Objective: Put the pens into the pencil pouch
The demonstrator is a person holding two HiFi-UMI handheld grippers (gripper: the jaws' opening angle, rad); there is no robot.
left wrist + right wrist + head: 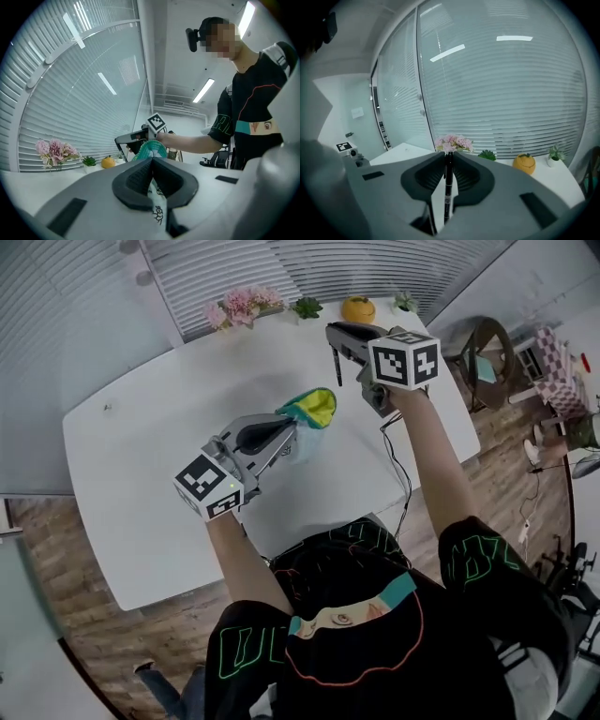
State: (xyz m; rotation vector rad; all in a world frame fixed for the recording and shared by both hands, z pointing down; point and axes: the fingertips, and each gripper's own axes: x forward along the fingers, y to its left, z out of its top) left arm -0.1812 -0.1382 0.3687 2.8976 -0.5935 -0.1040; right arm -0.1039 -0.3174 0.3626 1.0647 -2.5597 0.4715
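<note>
Hanging upright, the pen (448, 187) is clamped in the fingers of the right gripper (337, 341), toward the upper right of the pouch (314, 409). The pouch is pinched tight by the left gripper (289, 432), its mouth turned toward the pen.

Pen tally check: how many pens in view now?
1: a slim black pen held by the right gripper over the white table. Others may sit hidden inside the teal-and-yellow fabric pouch.
</note>
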